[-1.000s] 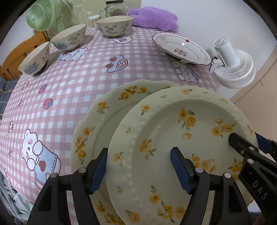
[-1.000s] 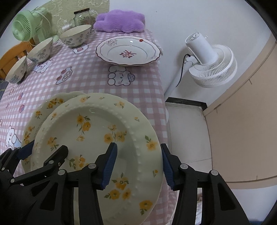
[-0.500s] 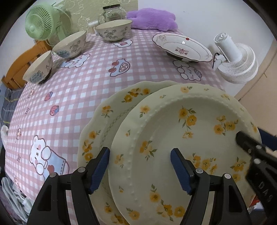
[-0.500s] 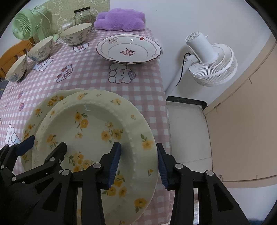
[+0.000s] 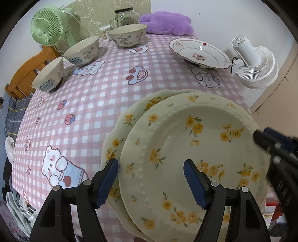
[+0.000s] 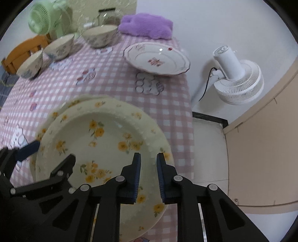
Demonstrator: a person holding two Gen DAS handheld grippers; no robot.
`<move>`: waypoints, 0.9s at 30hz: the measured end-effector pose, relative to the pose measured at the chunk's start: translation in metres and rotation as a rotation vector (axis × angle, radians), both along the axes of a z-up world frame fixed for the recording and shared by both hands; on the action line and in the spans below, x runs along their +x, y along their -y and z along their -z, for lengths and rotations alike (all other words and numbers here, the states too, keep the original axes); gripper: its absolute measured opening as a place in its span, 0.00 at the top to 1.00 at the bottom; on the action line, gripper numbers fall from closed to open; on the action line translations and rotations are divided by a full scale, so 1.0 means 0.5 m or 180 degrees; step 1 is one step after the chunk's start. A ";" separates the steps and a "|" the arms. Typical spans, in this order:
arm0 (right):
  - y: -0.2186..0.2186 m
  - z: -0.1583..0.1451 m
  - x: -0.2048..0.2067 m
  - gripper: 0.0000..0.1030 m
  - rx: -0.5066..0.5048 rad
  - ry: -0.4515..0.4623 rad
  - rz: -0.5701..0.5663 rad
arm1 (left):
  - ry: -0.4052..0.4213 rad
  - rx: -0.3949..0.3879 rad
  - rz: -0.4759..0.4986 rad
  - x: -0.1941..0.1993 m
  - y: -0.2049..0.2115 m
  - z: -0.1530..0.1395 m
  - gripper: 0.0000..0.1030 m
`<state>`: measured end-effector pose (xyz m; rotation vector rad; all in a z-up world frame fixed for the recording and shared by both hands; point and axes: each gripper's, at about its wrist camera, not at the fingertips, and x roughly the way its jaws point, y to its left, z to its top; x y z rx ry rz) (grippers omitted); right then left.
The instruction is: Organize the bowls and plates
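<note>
Two cream plates with yellow flowers lie stacked at the near right corner of the pink checked table point(image 5: 104, 89). The beaded upper plate point(image 5: 186, 149) point(image 6: 104, 141) sits off-centre on the scalloped lower plate point(image 5: 119, 134) point(image 6: 74, 102). My right gripper point(image 6: 148, 163) is closing, its pads pinching the upper plate's right rim. My left gripper point(image 5: 150, 178) stands open, straddling that plate's left rim without touching. A white plate with red pattern point(image 5: 199, 52) sits at the far right. Three patterned bowls point(image 5: 127, 34) point(image 5: 82, 49) point(image 5: 49, 74) line the far left.
A green fan point(image 5: 46, 28), a glass jar point(image 5: 124, 16) and a purple cushion point(image 5: 165, 22) stand at the table's back. A white floor fan point(image 6: 236, 78) is beyond the right edge, and a wooden chair point(image 5: 24, 70) to the left. The stacked plates overhang the near right edge.
My right gripper's jaws have narrowed from wide apart to tight around the upper plate's right rim. The left gripper stayed open in place.
</note>
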<state>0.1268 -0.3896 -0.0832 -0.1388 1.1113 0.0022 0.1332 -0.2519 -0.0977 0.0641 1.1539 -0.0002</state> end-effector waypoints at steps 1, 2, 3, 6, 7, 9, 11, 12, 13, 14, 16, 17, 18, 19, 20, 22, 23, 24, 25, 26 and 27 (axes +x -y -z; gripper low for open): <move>0.007 -0.003 0.004 0.80 -0.0022 0.0023 0.0042 | 0.0005 -0.0003 0.0000 -0.001 0.001 -0.001 0.28; 0.011 -0.002 0.006 0.80 -0.0035 0.0021 0.0054 | 0.0004 -0.0007 0.0005 0.000 0.002 -0.001 0.27; 0.015 0.002 0.012 0.80 -0.0037 -0.0001 0.0060 | 0.0002 0.0011 0.0001 -0.001 0.004 -0.001 0.27; 0.020 0.019 0.024 0.80 0.0021 -0.0095 0.0027 | 0.0015 0.0031 -0.0020 0.000 0.007 0.000 0.25; 0.018 0.020 0.024 0.80 0.0029 -0.0081 0.0004 | 0.0012 0.0033 -0.0039 0.001 0.007 0.000 0.25; 0.014 0.022 0.027 0.80 0.0073 -0.0073 -0.0034 | 0.0013 0.0049 -0.0076 0.002 0.007 0.000 0.25; 0.009 0.025 0.029 0.79 0.0076 -0.0060 -0.0093 | 0.0016 0.0070 -0.0110 0.002 0.005 0.000 0.24; 0.005 0.027 0.029 0.79 0.0061 -0.0048 -0.0128 | 0.0015 0.0072 -0.0137 0.002 0.002 -0.001 0.24; 0.003 0.029 0.028 0.79 0.0061 -0.0039 -0.0146 | 0.0018 0.0073 -0.0154 0.002 0.001 -0.002 0.24; 0.001 0.031 0.029 0.79 0.0066 -0.0031 -0.0162 | 0.0012 0.0077 -0.0176 0.002 -0.001 -0.001 0.24; -0.002 0.033 0.030 0.78 0.0112 -0.0005 -0.0191 | 0.0002 0.0089 -0.0217 0.003 -0.005 -0.001 0.24; -0.004 0.033 0.031 0.76 0.0158 0.0002 -0.0204 | -0.0003 0.0098 -0.0232 0.004 -0.005 0.000 0.24; -0.005 0.034 0.032 0.76 0.0169 0.0009 -0.0217 | -0.0012 0.0100 -0.0252 0.005 -0.007 0.000 0.24; -0.008 0.034 0.033 0.76 0.0183 0.0014 -0.0234 | -0.0027 0.0100 -0.0268 0.006 -0.009 0.001 0.24; -0.013 0.033 0.034 0.76 0.0234 0.0012 -0.0269 | -0.0037 0.0103 -0.0282 0.006 -0.011 0.002 0.24; -0.024 0.033 0.036 0.76 0.0262 0.0001 -0.0316 | -0.0047 0.0114 -0.0287 0.007 -0.011 0.001 0.24; -0.030 0.033 0.039 0.76 0.0275 -0.0005 -0.0343 | -0.0050 0.0118 -0.0284 0.007 -0.012 -0.001 0.24; -0.032 0.033 0.042 0.76 0.0295 -0.0014 -0.0345 | -0.0047 0.0120 -0.0277 0.007 -0.012 -0.003 0.24; -0.033 0.032 0.044 0.76 0.0313 -0.0033 -0.0344 | -0.0040 0.0118 -0.0266 0.008 -0.013 -0.006 0.24; -0.034 0.029 0.047 0.76 0.0351 -0.0064 -0.0330 | -0.0034 0.0114 -0.0251 0.008 -0.014 -0.009 0.24; -0.034 0.023 0.045 0.76 0.0360 -0.0032 -0.0317 | -0.0023 0.0115 -0.0224 0.009 -0.014 -0.013 0.24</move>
